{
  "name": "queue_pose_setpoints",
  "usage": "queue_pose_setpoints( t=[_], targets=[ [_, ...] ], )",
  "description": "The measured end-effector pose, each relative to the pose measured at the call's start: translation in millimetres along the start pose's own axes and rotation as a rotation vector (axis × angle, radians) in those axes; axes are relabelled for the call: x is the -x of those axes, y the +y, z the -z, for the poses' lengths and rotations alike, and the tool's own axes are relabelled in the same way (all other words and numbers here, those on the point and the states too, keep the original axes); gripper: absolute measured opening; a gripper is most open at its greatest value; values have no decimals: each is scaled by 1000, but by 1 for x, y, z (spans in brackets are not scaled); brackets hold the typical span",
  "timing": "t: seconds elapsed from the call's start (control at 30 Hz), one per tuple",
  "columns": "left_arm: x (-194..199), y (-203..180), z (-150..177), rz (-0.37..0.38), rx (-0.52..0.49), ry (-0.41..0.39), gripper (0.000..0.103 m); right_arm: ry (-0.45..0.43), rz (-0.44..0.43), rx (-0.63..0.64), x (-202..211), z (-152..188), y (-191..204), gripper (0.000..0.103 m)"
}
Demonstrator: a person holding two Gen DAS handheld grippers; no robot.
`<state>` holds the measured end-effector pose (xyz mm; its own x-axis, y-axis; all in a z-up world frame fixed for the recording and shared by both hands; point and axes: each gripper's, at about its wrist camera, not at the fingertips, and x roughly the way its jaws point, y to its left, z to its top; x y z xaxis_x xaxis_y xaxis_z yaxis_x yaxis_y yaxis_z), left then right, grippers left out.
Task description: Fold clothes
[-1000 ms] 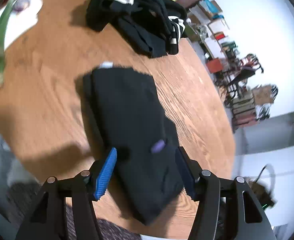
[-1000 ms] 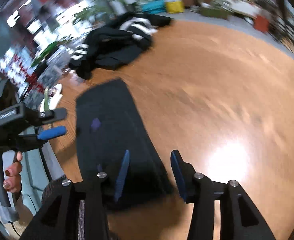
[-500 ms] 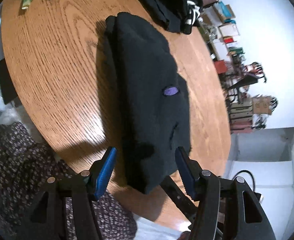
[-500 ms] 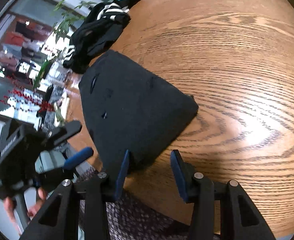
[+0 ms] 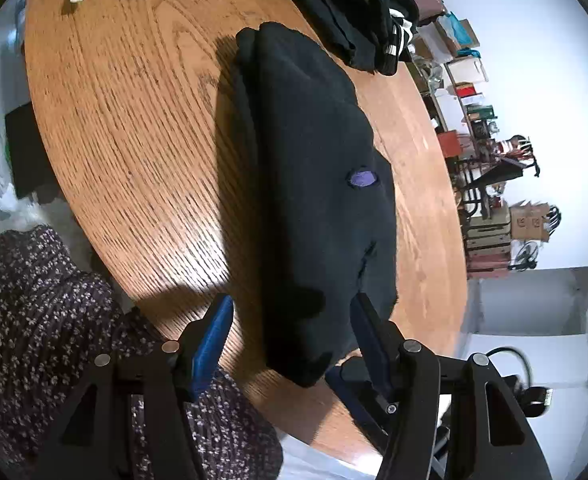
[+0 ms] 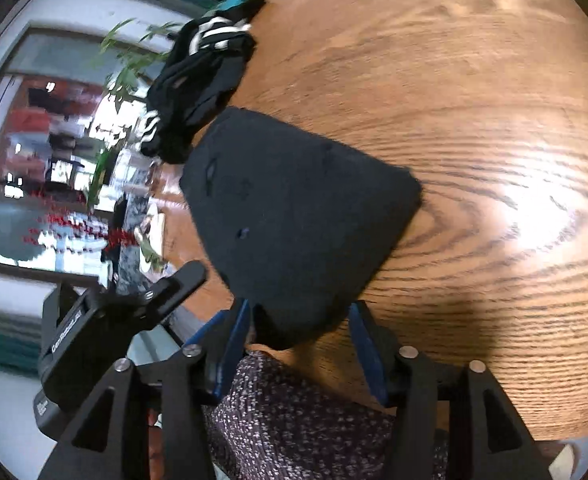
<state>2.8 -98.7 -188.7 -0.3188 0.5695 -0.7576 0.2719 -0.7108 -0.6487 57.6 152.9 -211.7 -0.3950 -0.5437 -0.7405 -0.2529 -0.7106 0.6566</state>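
Note:
A folded black garment (image 5: 313,168) with a small purple patch lies on the round wooden table (image 5: 134,120). Its near end reaches the table's edge and sits between the blue pads of my left gripper (image 5: 290,332), which stands open without pressing the cloth. In the right wrist view the same garment (image 6: 294,208) points one corner at me. That corner lies between the fingers of my right gripper (image 6: 299,340), whose jaws are opening and do not pinch it. The black housing of the left gripper (image 6: 94,332) shows to the left there.
A loose pile of black clothes with white stripes (image 5: 353,12) (image 6: 202,76) lies just beyond the garment. The person's dark flowered clothing (image 5: 34,320) (image 6: 313,412) presses against the table's near edge. Shelves and boxes (image 5: 473,120) stand past the table, and plants (image 6: 122,60) by a window.
Both grippers came down and back from over the garment to its near end at the table edge. The right gripper rolled, and its jaws now stand wider than half a second ago.

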Motion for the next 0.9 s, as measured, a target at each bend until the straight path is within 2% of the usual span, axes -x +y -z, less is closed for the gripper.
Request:
queue_pose_setpoints(
  t=[0.07, 0.17, 0.3, 0.43, 0.53, 0.63, 0.73, 0.77, 0.9],
  targets=[
    [0, -3, 1, -11, -14, 0, 62, -1, 28, 6, -5, 0, 4, 64],
    [0, -3, 2, -16, -14, -11, 62, 29, 25, -23, -16, 1, 1, 64],
    [-4, -1, -1, -1, 14, -9, 62, 19, -6, -33, -23, 1, 0, 62],
    [-3, 3, 4, 18, 61, -37, 62, 5, -39, -13, -24, 1, 0, 42],
    [5, 4, 8, 22, 112, -115, 62, -9, -76, 33, -12, 0, 13, 36],
    [17, 2, 10, 76, 174, -210, 62, -55, -89, 94, 4, -2, 32, 35],
    [17, 5, 9, 153, 235, -207, 62, -78, -101, 110, 11, -5, 42, 35],
    [16, 9, 10, 194, 280, -206, 62, -85, -105, 114, 13, -7, 46, 35],
    [11, 25, 12, 272, 413, -235, 67, -96, -123, 115, 17, -12, 52, 35]
  ],
)
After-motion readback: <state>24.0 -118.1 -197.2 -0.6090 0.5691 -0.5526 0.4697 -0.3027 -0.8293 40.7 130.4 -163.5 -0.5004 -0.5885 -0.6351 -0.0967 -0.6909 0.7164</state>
